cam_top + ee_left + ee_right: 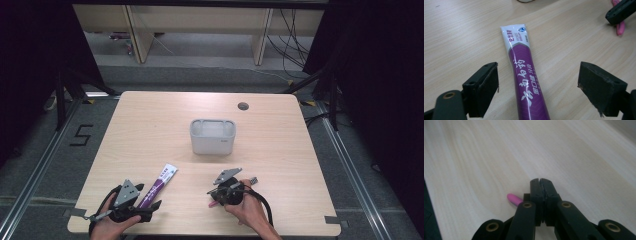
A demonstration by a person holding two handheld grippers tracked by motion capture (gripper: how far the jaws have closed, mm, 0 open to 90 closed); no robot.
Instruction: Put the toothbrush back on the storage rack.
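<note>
Wood underneath all of it: working over a broad pale table (150, 125), with wide bare room ahead and to both sides, and minding the front edge just under the hands. Facing no obstacle but a white tub (212, 136), standing upright mid-table with its top open, well apart from both hands.

Dealing on the left with a purple toothpaste tube (524, 75), lying flat on the wood near the front-left, its white crimped end pointing away toward the tub. Judging it light, soft-walled and glossy, so likely denting or slipping under a hard pinch. Favouring a hold across the fuller purple body rather than on the thin flat crimp.

Straddling it with the left gripper (537, 77), jaws standing wide on either side of the tube, pads apart from it and not yet pressing.

Working to the right with the right gripper (541, 182), jaws drawn fully together and seemingly pinching a thin pink stick (514, 199), with a rounded end poking out beside them. Taking that for light, stiff and smooth, apt to swivel in so narrow a grip. Holding it low over bare wood near the front edge, well apart from the tube.
</note>
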